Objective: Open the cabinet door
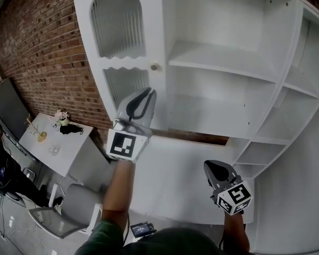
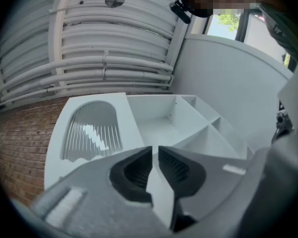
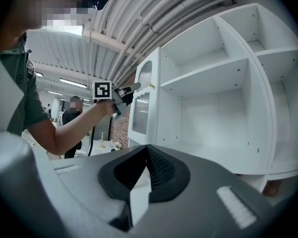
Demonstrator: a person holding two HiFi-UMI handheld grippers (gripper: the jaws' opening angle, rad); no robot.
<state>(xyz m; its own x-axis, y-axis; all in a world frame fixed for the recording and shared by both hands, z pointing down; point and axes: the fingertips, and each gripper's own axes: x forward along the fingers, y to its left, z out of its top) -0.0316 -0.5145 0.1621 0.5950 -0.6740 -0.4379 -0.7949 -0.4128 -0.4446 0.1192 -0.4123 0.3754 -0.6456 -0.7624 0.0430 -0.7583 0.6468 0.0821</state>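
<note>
Cabinet door [image 1: 128, 62] stands open; left gripper [image 1: 148, 93] slightly parted and empty, right gripper [image 1: 209, 167] closed.

White cabinet [image 1: 218, 57], ribbed glass in its door [image 1: 119, 23], red brick wall [image 1: 42, 52].

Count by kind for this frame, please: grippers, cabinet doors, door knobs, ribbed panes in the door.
Grippers: 2 (left gripper, right gripper)
Door: 1
Knob: 1
Ribbed panes: 2 (upper pane, lower pane)
Total: 6
</note>
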